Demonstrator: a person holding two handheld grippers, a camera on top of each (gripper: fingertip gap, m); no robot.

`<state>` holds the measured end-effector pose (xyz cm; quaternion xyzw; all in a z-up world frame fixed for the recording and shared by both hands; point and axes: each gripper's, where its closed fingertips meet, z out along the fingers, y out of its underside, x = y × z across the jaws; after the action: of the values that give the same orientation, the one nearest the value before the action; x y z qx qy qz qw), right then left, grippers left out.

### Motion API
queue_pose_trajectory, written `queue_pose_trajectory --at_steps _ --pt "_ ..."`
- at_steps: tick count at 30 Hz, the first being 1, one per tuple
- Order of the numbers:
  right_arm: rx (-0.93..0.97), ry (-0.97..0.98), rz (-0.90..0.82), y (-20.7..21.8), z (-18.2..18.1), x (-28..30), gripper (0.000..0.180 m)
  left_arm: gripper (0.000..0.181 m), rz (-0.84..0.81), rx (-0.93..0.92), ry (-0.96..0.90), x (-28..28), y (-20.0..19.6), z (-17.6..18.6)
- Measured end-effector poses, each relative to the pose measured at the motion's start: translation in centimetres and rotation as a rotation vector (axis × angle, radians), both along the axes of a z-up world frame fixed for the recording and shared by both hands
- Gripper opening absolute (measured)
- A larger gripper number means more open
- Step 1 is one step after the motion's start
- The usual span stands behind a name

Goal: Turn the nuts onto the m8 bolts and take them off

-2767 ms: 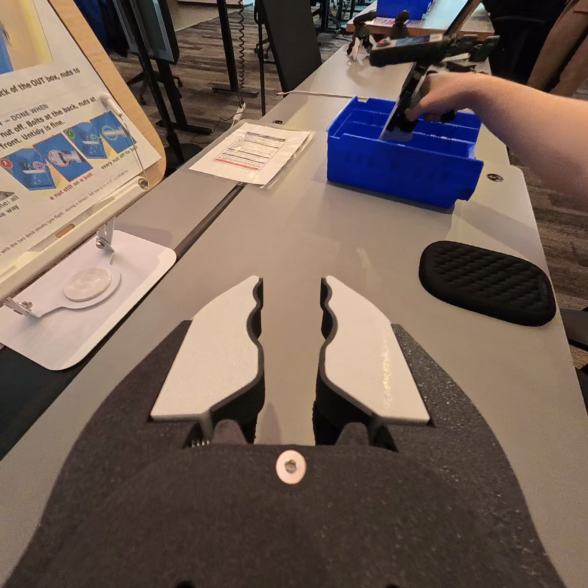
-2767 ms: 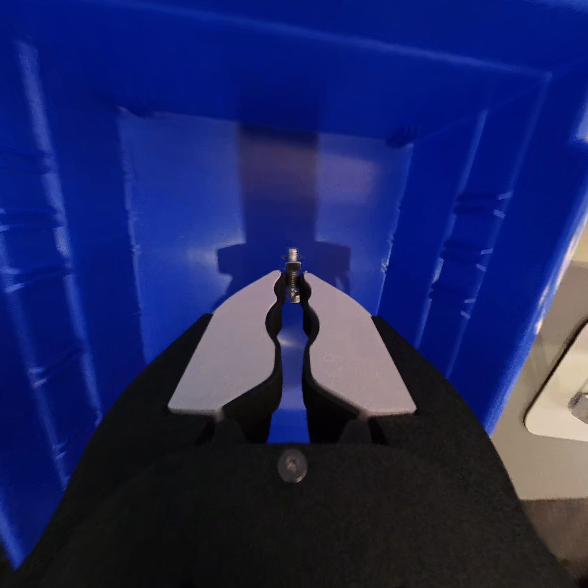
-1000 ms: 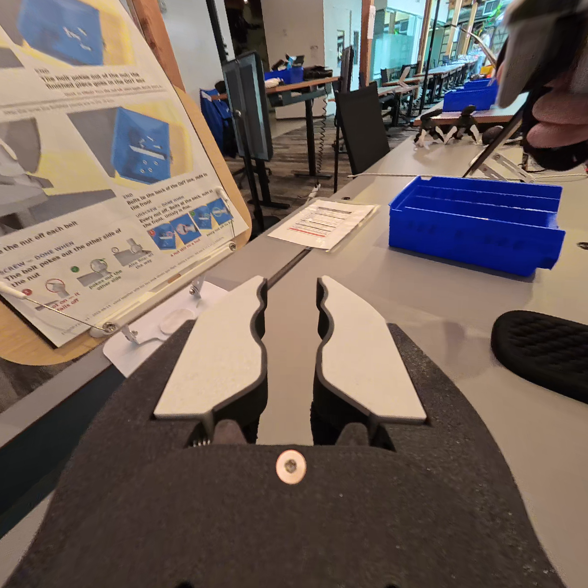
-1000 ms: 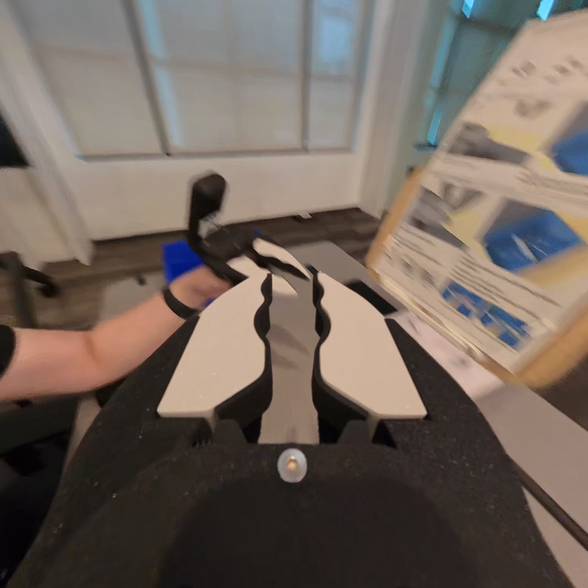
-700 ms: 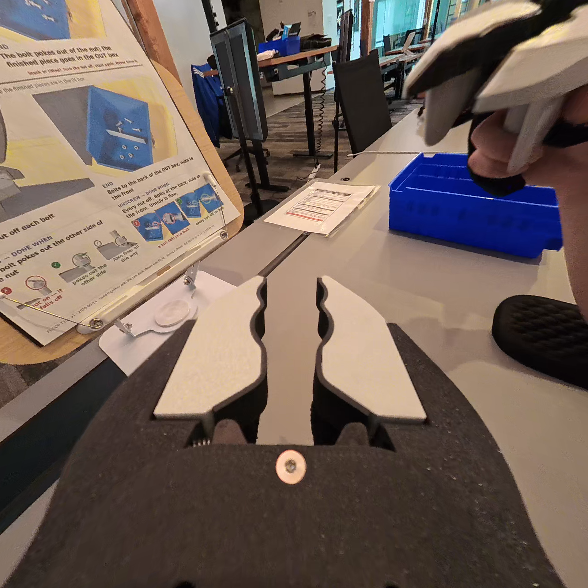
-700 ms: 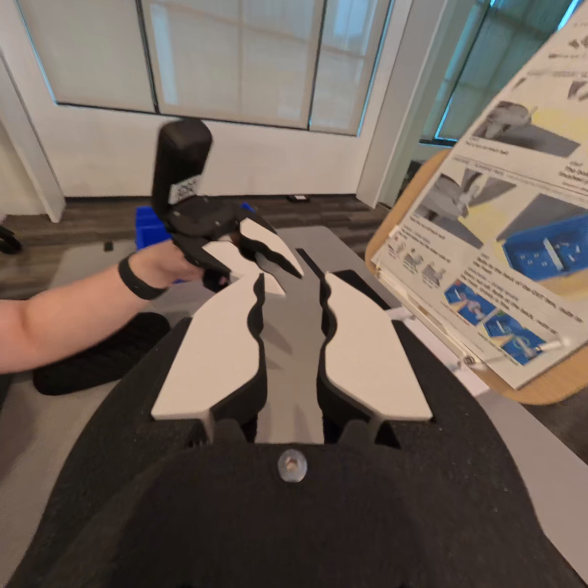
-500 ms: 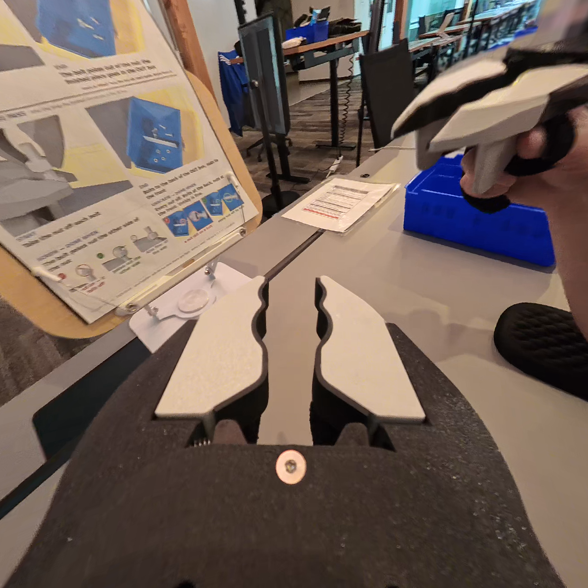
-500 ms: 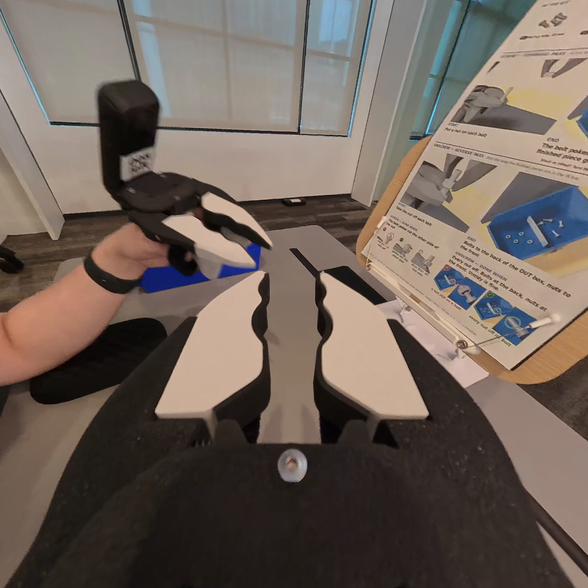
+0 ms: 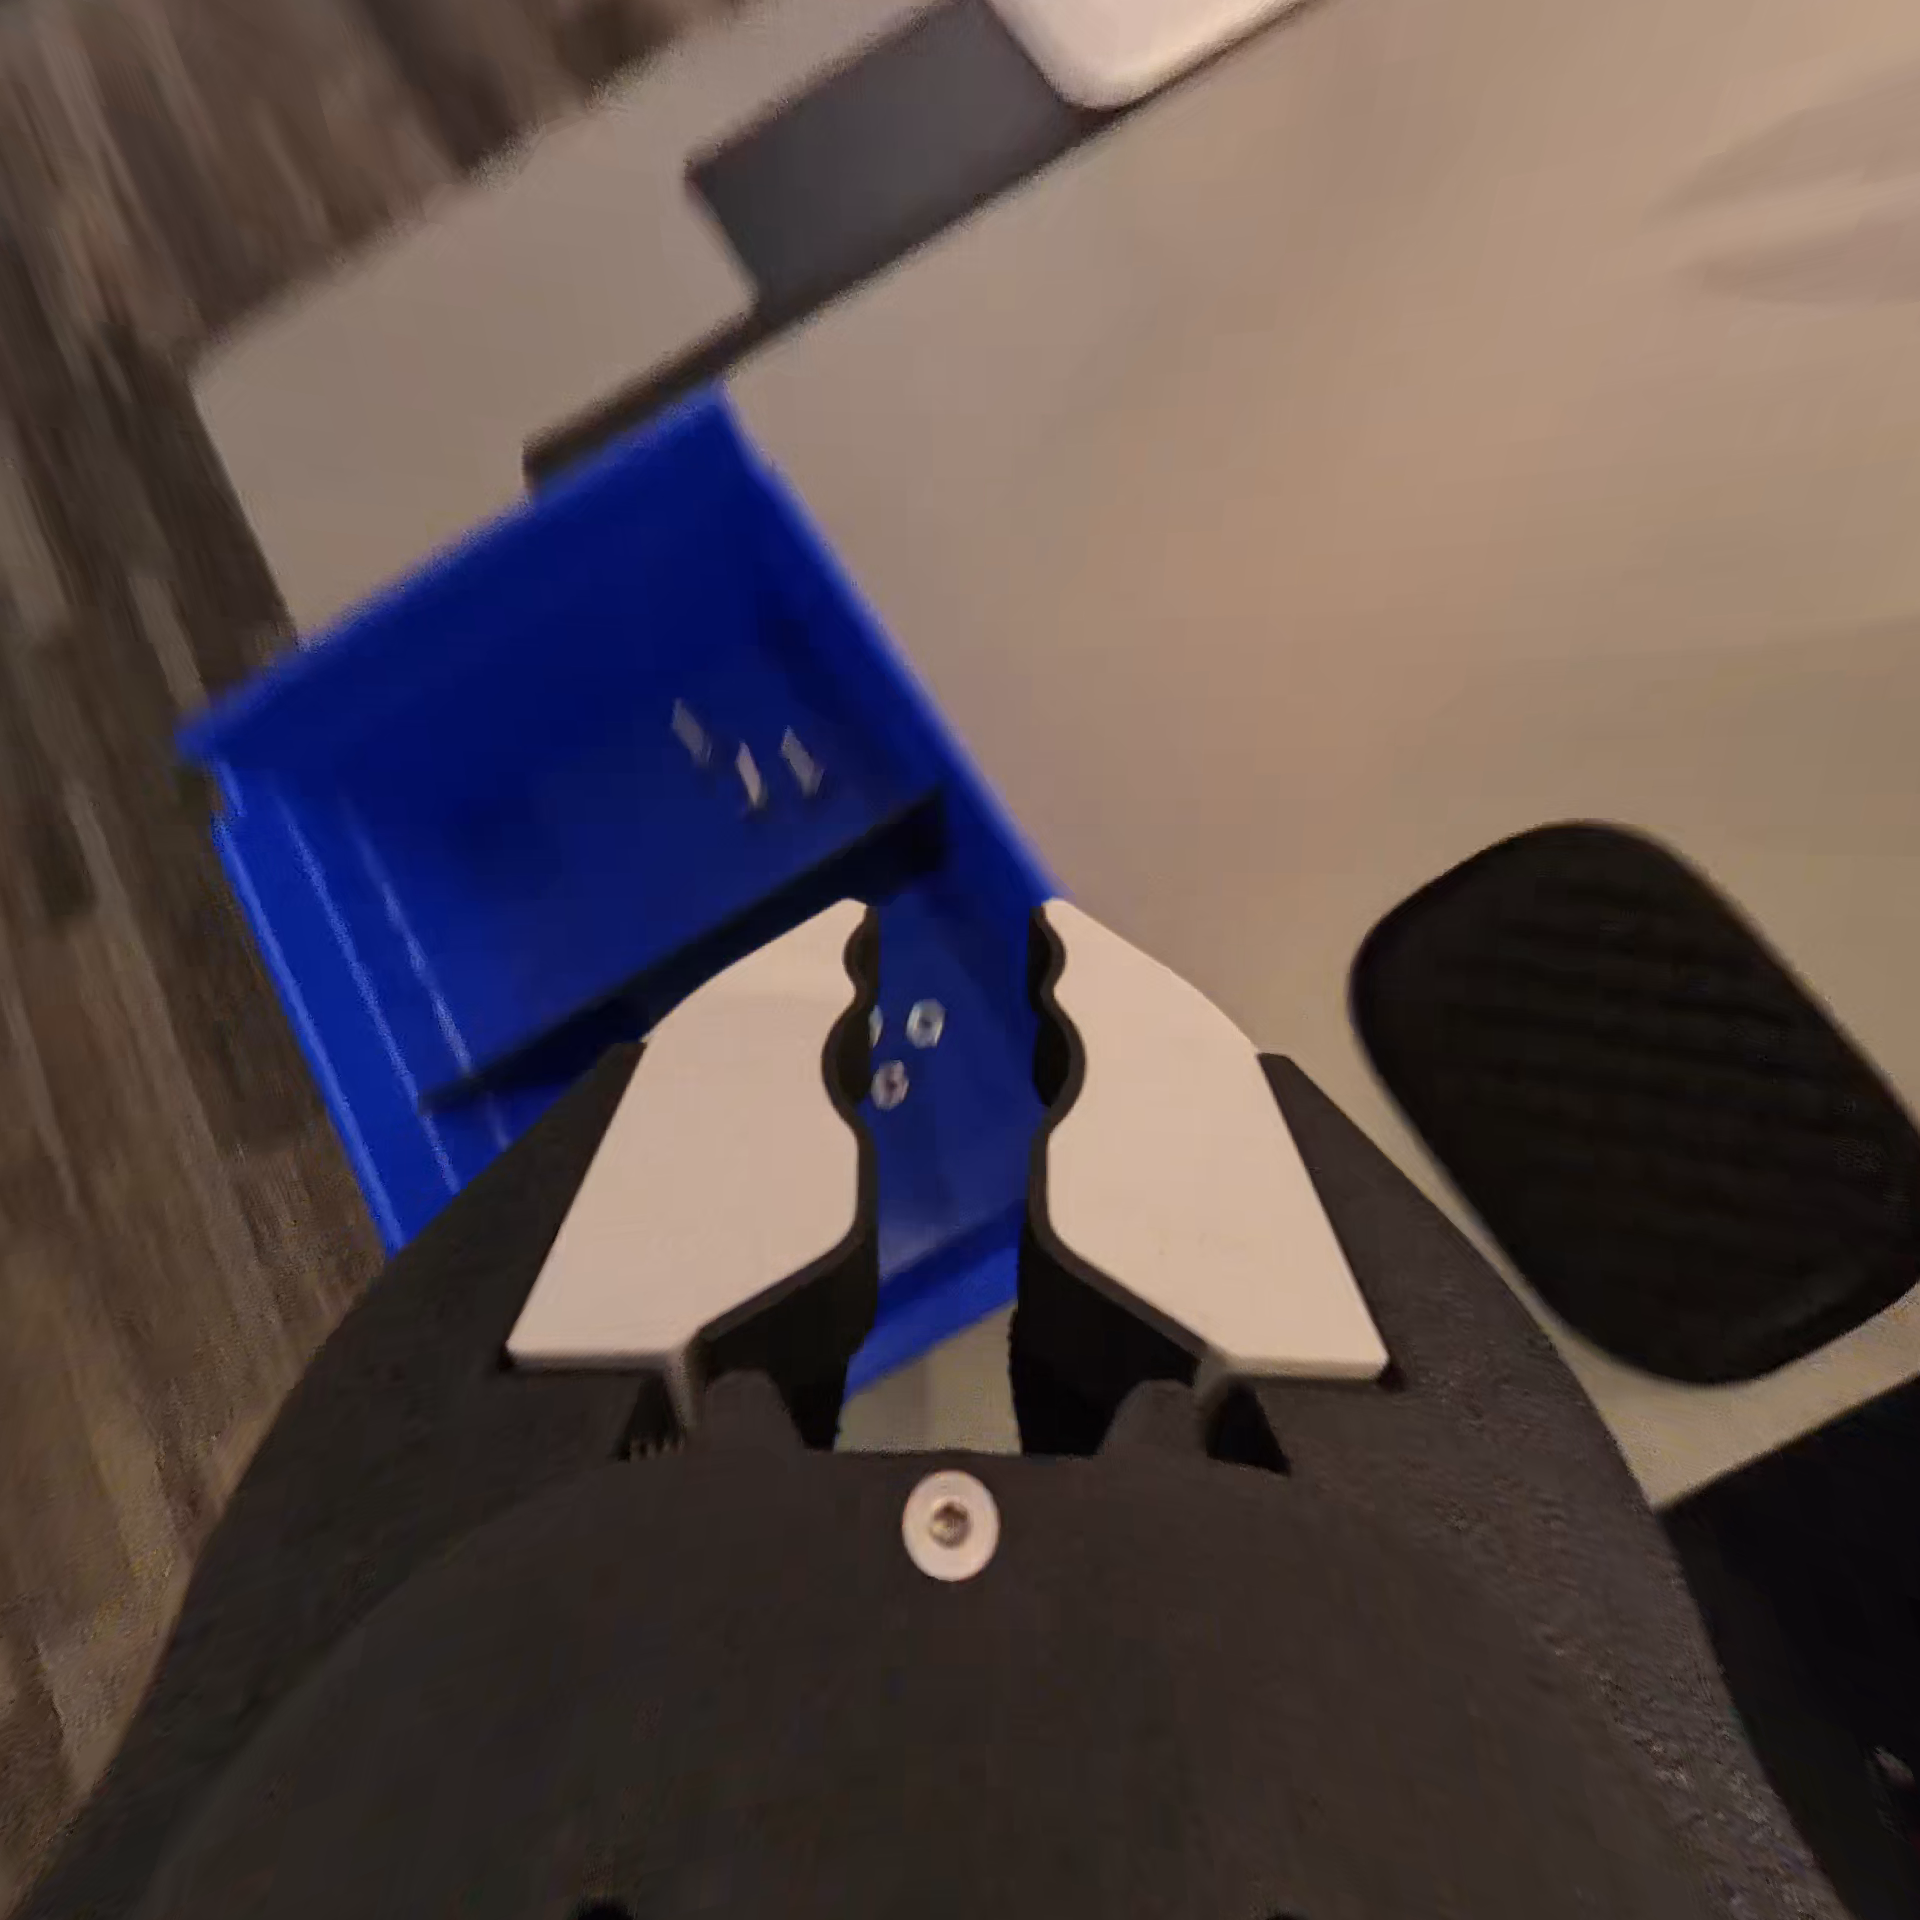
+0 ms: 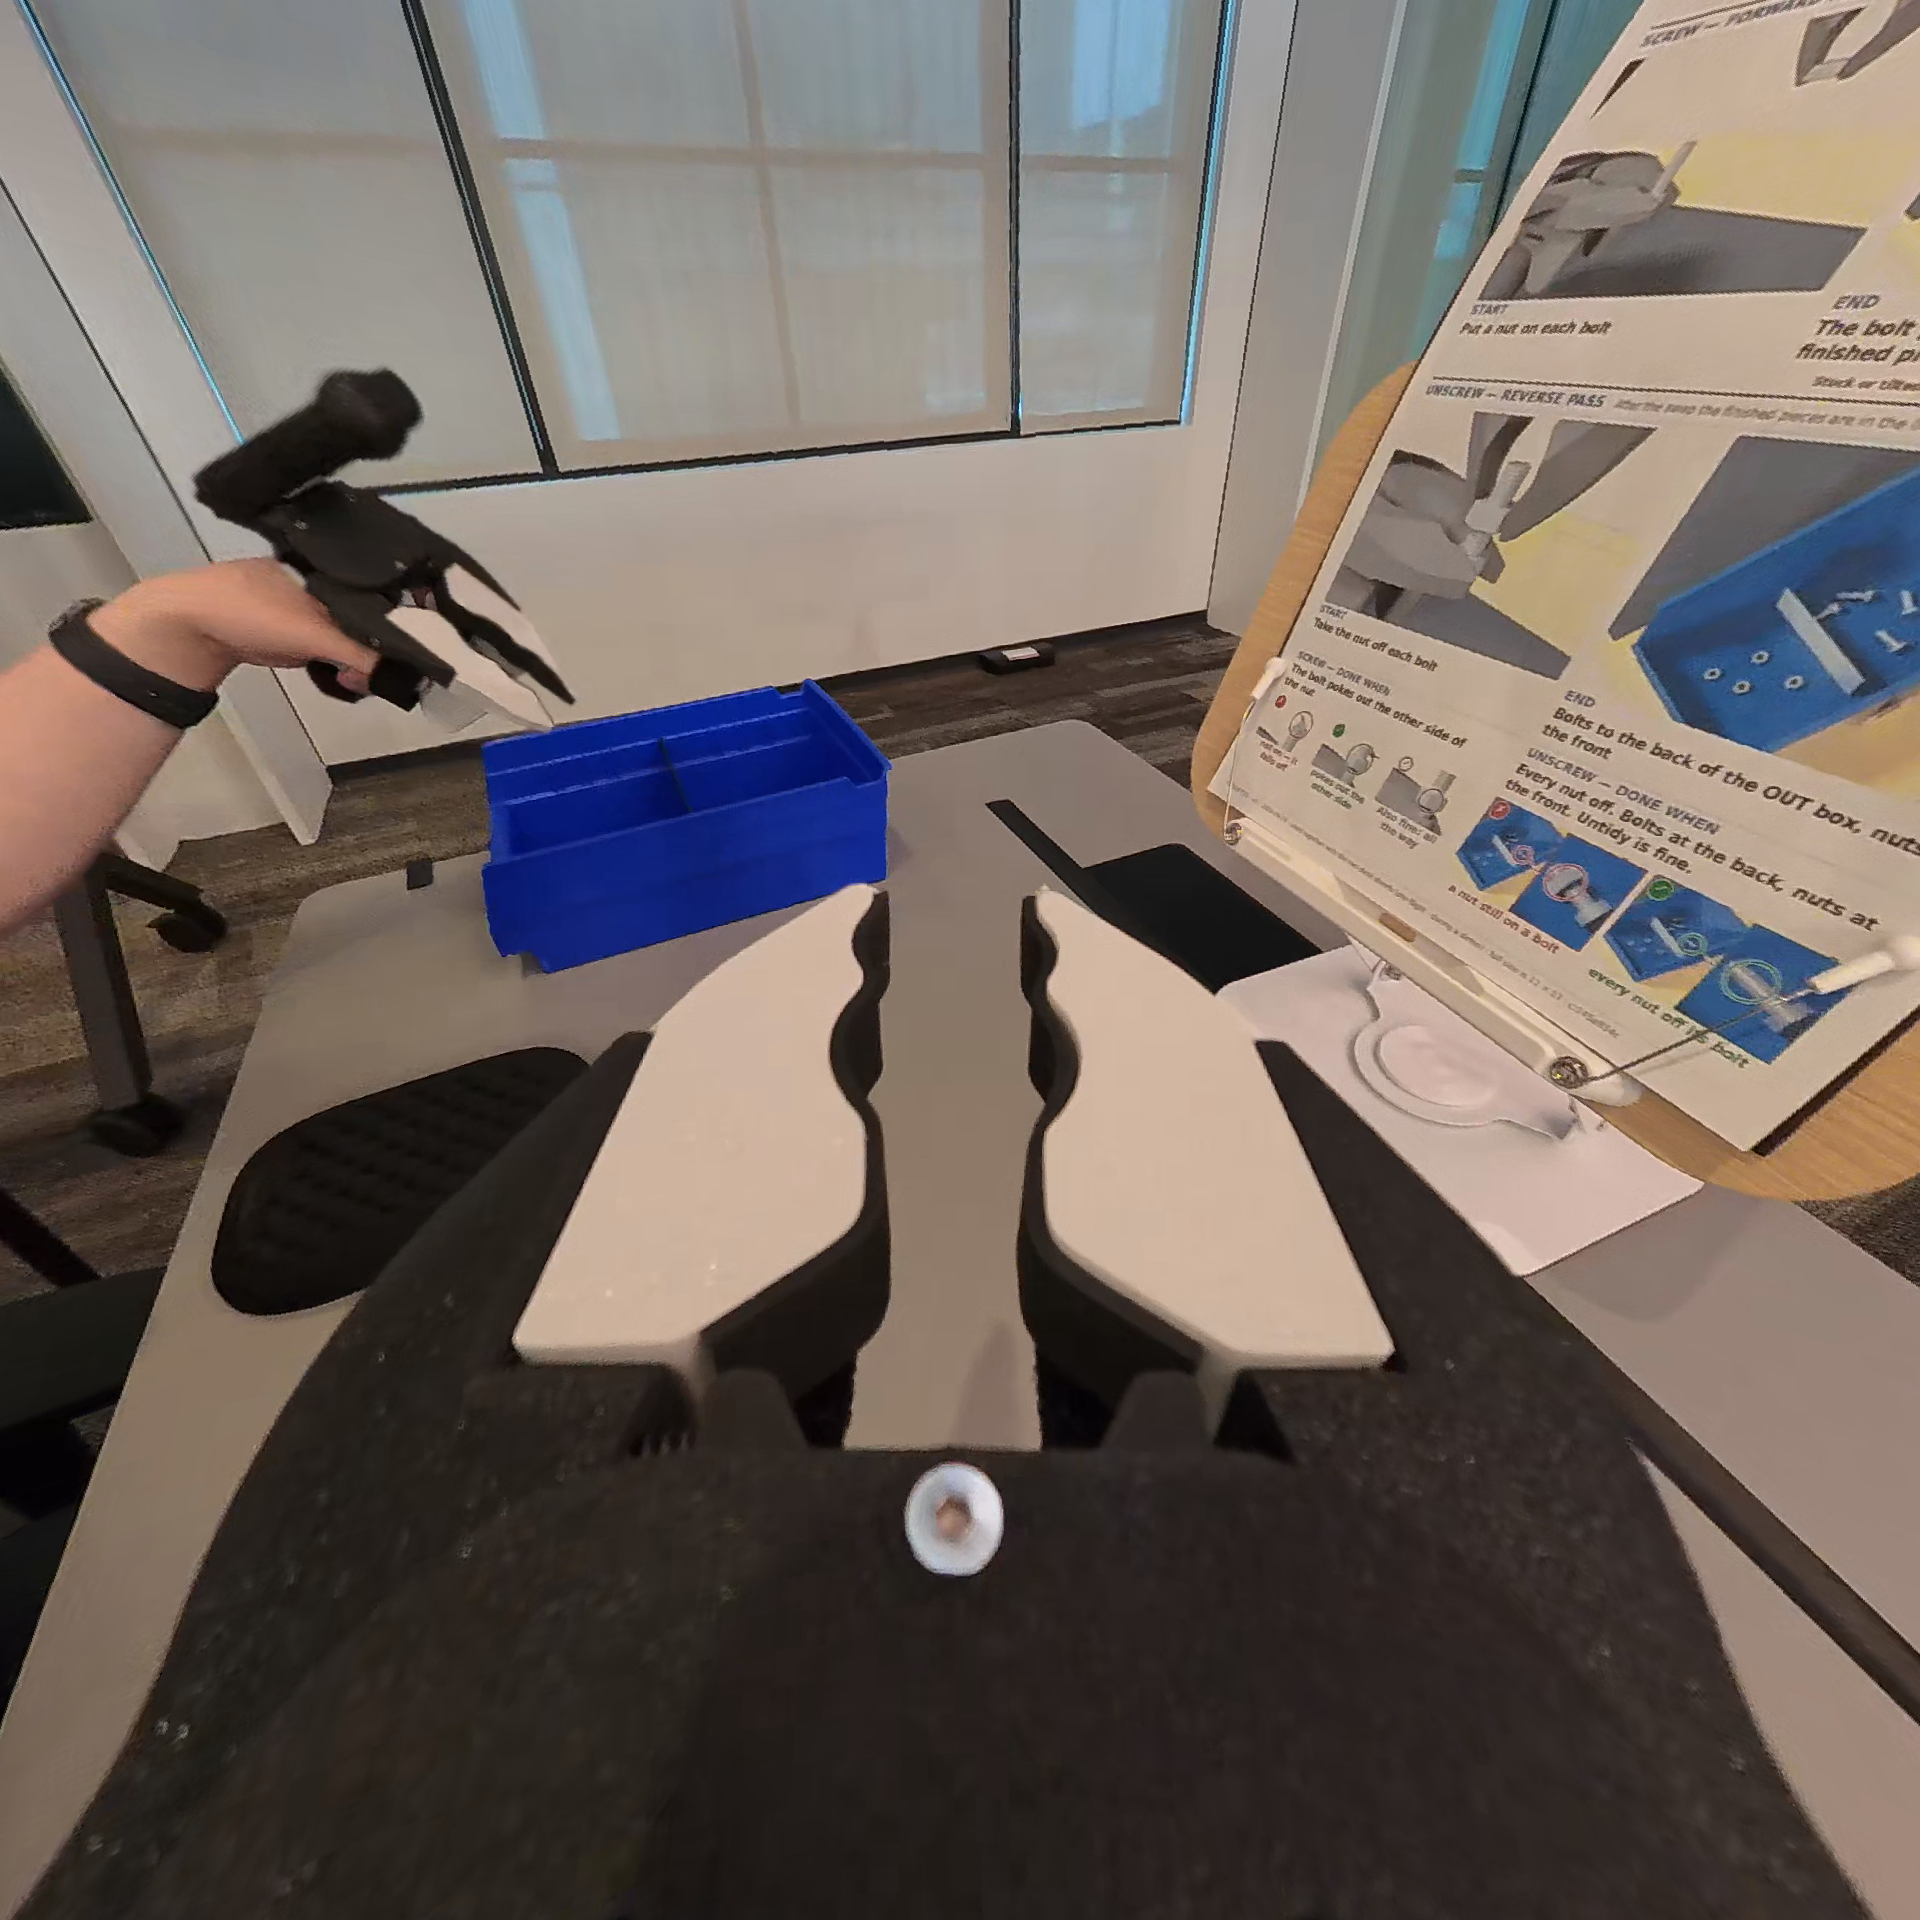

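Three nuts (image 9: 902, 1047) lie in the near compartment of the blue bin (image 9: 436, 894) at frame centre, bolts (image 9: 750, 756) beyond its divider. Above them the left gripper (image 9: 948, 925) hangs open, empty — the right gripper (image 10: 954, 906) likewise, over the grey table (image 10: 1039, 774).

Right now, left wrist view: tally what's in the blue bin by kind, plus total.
Bolts, compartment beyond the divider: 3
Nuts, compartment nearer the camera: 3
Total in the blue bin: 6
The picture is blurred and the open left gripper covers part of the near compartment, so more could be hidden there.
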<state>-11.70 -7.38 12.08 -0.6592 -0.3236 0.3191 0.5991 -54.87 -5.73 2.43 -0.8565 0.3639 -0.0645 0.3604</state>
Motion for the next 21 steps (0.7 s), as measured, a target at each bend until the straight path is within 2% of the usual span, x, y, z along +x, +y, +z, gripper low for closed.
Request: queue_pose_trajectory --at_steps 4,9,14,21 --pt "-0.006 -0.043 -0.001 -0.1 -0.5 -0.3 0.023 0.023 0.076 -0.244 0.127 -5.8 -0.6 -6.5" --pt "-0.016 -0.095 -0.005 -0.1 -1.3 -0.3 0.024 0.021 0.122 -0.372 0.163 -6.8 0.3 -11.5" --pt "-0.033 -0.11 -0.003 -0.1 -1.8 -0.2 0.024 0.022 0.219 -0.469 0.204 -6.7 1.5 -14.4" --pt "-0.038 -0.136 0.003 0.0 -2.1 -0.3 0.024 0.031 0.221 -0.526 0.314 -7.1 1.4 -16.2"
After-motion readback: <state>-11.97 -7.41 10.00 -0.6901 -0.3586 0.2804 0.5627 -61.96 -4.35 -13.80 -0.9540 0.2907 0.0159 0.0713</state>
